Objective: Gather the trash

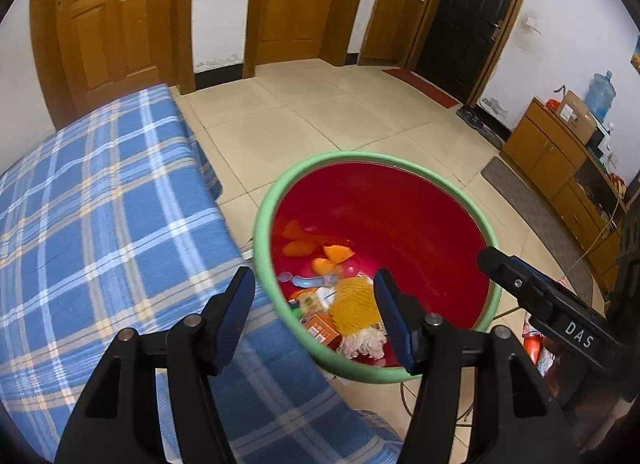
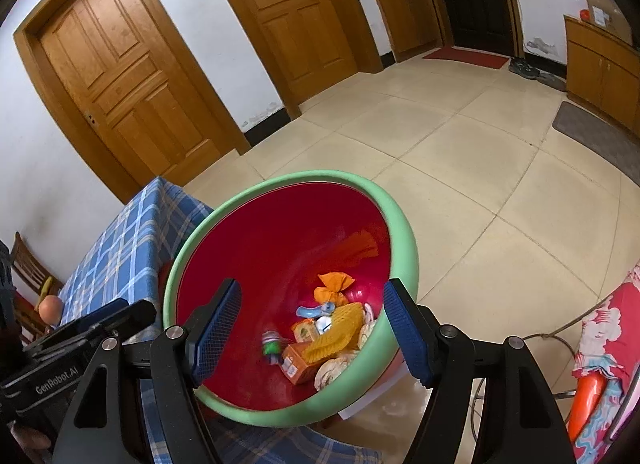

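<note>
A red bin with a green rim (image 1: 276, 188) stands on the floor beside the table; it also shows in the right wrist view (image 2: 404, 232). Inside lie orange peels (image 1: 298, 246), a yellow foam net (image 1: 354, 306), an orange carton (image 1: 322, 328), white tissue (image 1: 362, 344) and a blue plastic piece (image 1: 306, 282). The same trash shows in the right wrist view: the net (image 2: 336, 332), carton (image 2: 298, 362), peel (image 2: 334, 284). My left gripper (image 1: 314, 320) is open and empty above the bin's near rim. My right gripper (image 2: 312, 328) is open and empty over the bin. The right gripper's body (image 1: 560, 312) shows at the left view's right side.
A table with a blue plaid cloth (image 1: 100, 224) lies left of the bin. Tiled floor (image 1: 340, 112) stretches to wooden doors (image 1: 296, 0) and a dark door (image 1: 468, 16). A wooden cabinet (image 1: 552, 156) lines the right wall. A patterned bag with an orange item (image 2: 592, 376) sits at right.
</note>
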Demonstrator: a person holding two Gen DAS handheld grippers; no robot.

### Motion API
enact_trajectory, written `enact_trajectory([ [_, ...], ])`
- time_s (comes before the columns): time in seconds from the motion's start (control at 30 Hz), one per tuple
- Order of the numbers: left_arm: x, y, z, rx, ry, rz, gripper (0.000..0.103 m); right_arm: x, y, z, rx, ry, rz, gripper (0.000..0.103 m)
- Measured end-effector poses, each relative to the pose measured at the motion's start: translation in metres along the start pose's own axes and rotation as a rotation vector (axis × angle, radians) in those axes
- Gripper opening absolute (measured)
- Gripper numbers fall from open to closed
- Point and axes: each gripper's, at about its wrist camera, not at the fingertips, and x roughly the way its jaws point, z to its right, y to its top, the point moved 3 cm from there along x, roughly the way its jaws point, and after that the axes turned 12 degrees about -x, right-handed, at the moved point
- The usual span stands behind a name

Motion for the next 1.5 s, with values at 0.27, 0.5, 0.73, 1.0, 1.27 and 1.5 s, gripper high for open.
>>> enact_trajectory([
  [0.27,-0.032,-0.006,-0.029,-0.057,0.047,0.049,0.062,-0.014,-0.002,-0.028,-0.050,0.027,0.017,0.077],
  [0.5,-0.068,-0.011,-0.061,-0.119,0.128,0.116,0.072,-0.028,-0.005,-0.066,-0.125,0.062,0.036,0.079],
  [0.73,-0.106,-0.021,-0.092,-0.187,0.212,0.179,0.079,-0.041,-0.011,-0.105,-0.197,0.091,0.048,0.079],
  [1.0,-0.144,-0.036,-0.126,-0.254,0.291,0.242,0.081,-0.059,-0.020,-0.144,-0.271,0.121,0.074,0.087],
  [1.27,-0.172,-0.051,-0.145,-0.295,0.364,0.299,0.089,-0.075,-0.028,-0.175,-0.331,0.140,0.107,0.089],
  [1.5,-0.188,-0.060,-0.153,-0.312,0.395,0.320,0.089,-0.080,-0.034,-0.187,-0.357,0.149,0.102,0.089],
])
